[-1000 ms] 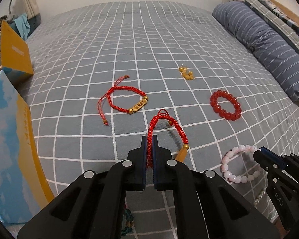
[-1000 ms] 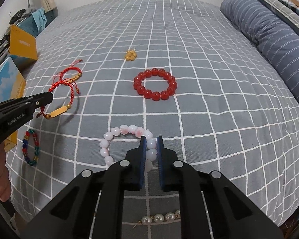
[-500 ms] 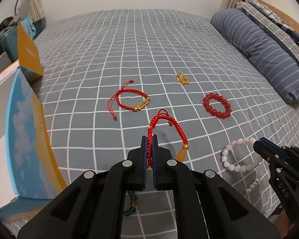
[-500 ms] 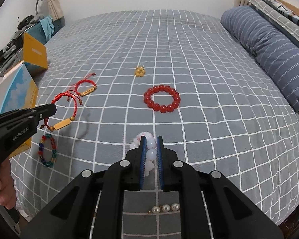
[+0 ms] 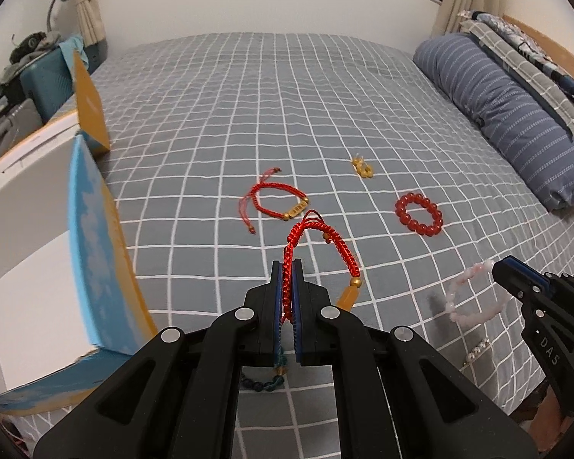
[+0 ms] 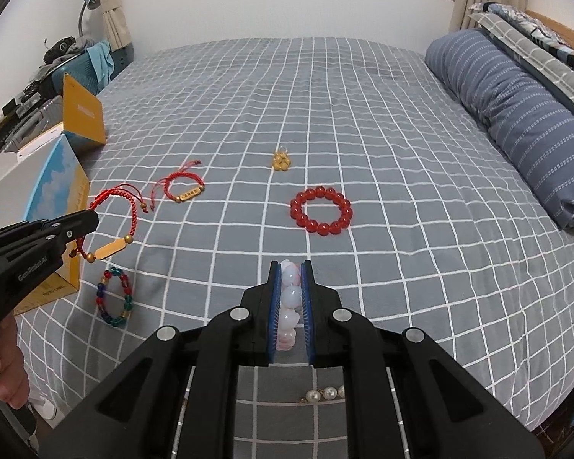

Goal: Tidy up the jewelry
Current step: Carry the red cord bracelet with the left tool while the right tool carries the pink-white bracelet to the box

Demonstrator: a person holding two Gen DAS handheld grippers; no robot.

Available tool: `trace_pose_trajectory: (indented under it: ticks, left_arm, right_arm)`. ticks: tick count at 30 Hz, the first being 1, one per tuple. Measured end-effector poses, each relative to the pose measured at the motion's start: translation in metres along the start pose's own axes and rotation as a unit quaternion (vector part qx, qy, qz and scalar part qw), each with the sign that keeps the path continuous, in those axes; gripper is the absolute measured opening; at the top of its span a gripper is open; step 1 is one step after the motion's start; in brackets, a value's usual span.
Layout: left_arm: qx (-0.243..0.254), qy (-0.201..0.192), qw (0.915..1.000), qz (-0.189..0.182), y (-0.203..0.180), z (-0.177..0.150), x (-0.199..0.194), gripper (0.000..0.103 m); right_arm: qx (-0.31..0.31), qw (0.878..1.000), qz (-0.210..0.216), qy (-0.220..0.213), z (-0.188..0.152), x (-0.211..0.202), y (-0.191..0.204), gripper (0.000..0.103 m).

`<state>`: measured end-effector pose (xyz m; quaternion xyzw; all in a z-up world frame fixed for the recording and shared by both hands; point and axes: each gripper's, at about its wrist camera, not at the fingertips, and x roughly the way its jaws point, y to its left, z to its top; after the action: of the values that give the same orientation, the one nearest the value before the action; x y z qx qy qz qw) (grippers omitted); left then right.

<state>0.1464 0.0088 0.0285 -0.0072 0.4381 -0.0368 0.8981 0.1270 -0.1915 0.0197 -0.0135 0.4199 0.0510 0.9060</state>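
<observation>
My left gripper (image 5: 286,267) is shut on a red braided cord bracelet (image 5: 333,243) with a gold bar, lifted above the bed; the same bracelet (image 6: 113,206) hangs from the left gripper (image 6: 92,222) in the right wrist view. My right gripper (image 6: 291,267) is shut on a pale pink bead bracelet (image 6: 290,298), also raised; it dangles blurred (image 5: 472,298) from the right gripper (image 5: 495,267). Still lying on the grey checked bedspread (image 6: 363,114) are a second red cord bracelet (image 6: 181,189), a red bead bracelet (image 6: 321,210), a gold bead cluster (image 6: 280,160), a multicoloured bead bracelet (image 6: 114,300) and pearls (image 6: 327,393).
An open blue-and-yellow cardboard box (image 5: 92,252) with a white inside stands at the bed's left edge, its flap (image 5: 90,105) up. A striped blue pillow (image 6: 524,114) lies along the right side. A hand (image 6: 4,371) holds the left gripper's handle. Cluttered furniture lies beyond the box.
Both grippers have risen with their bracelets; the pink bead bracelet came off the bedspread and now hangs free. More of the box and room shows in both views.
</observation>
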Motion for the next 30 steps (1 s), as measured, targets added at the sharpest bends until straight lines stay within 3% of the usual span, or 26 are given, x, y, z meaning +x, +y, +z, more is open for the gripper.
trace_pose_trajectory:
  ticks: [14,30]
  left_arm:
    - [-0.031,-0.031,0.9983,0.038,0.043,0.003,-0.045,0.004]
    - [-0.113,-0.053,0.9864,0.107,0.154,-0.014,-0.103,0.004]
  right_arm:
    - [-0.021,0.999,0.037,-0.032,0.033,-0.021,0.038,0.01]
    - [-0.096,0.985,0.12,-0.072,0.072,-0.041,0.158,0.01]
